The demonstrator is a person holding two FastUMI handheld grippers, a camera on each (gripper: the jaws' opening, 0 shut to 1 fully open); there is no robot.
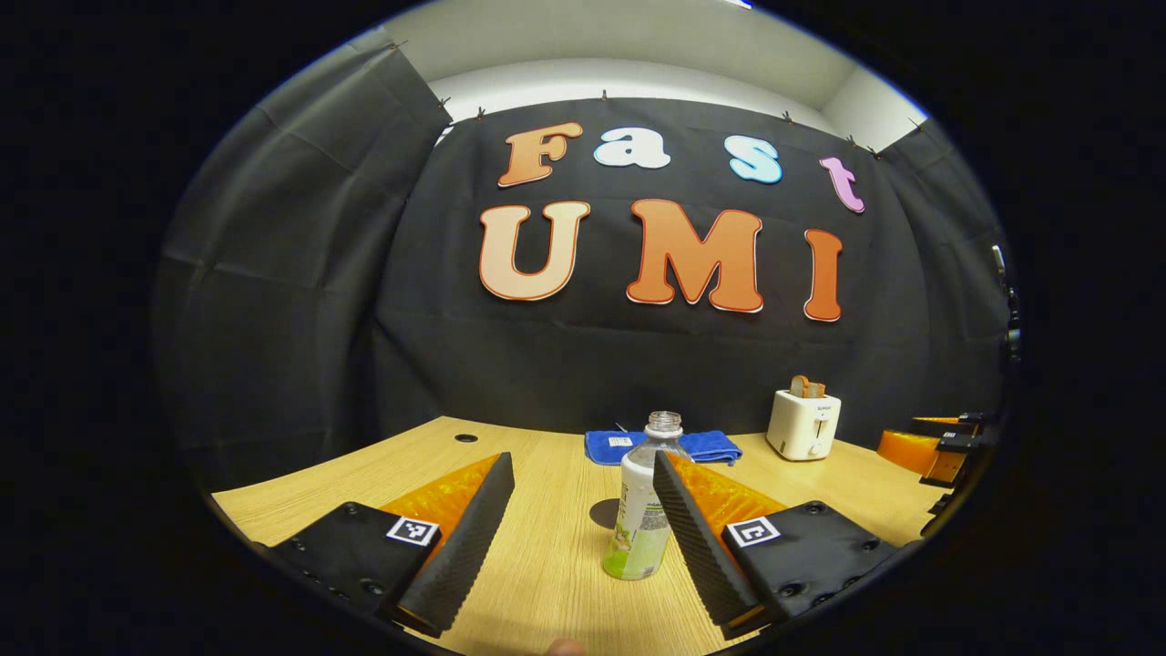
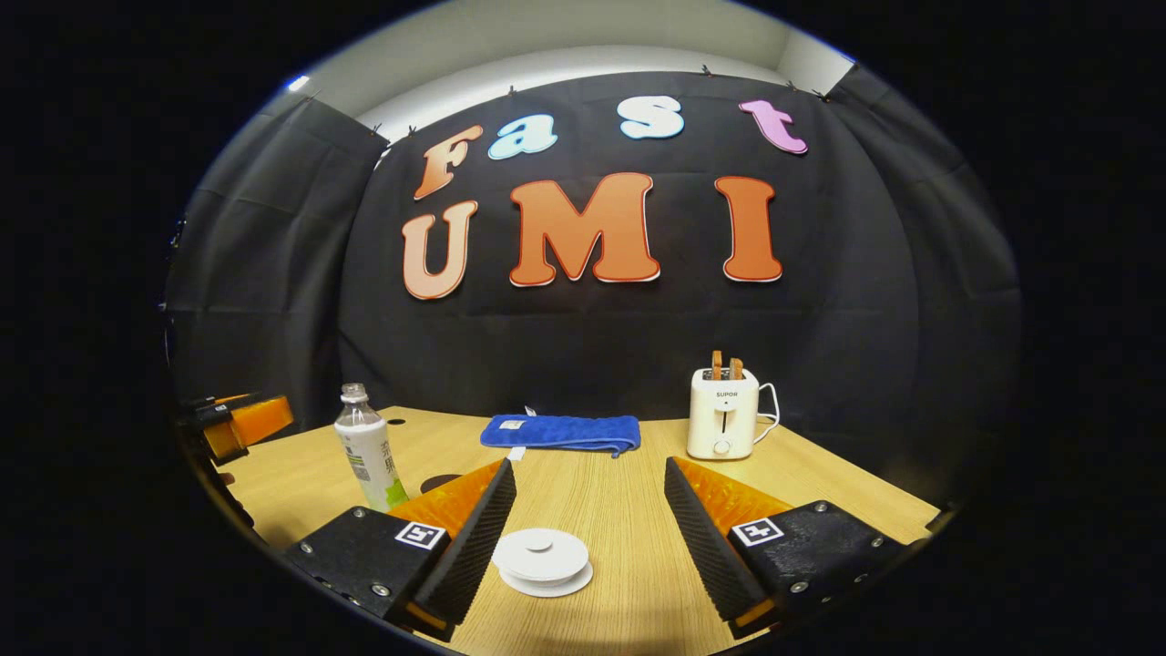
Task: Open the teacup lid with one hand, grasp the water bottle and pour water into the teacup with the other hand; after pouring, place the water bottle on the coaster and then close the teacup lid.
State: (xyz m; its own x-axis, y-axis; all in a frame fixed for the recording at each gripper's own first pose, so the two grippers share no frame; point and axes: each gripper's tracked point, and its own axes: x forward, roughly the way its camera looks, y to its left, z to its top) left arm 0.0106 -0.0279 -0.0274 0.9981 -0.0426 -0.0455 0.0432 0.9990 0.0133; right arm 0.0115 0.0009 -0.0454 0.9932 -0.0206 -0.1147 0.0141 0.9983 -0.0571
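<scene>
The left gripper (image 1: 583, 528) gapes wide around the capless bottle (image 1: 640, 510), standing just short of the coaster (image 1: 605, 513). The right gripper (image 2: 590, 538), equally wide and empty, frames the lidded teacup (image 2: 541, 560). A careless knock could tip and spill the bottle.

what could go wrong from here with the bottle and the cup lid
1. The water bottle has no cap and stands close to one finger of the open left tongs; a sideways nudge might tip it and spill.
2. The teacup lid is low and flat, sitting near one finger of the open right tongs, off centre; closing as they stand might push it aside rather than grip it.
3. The coaster lies partly hidden behind the bottle.
</scene>
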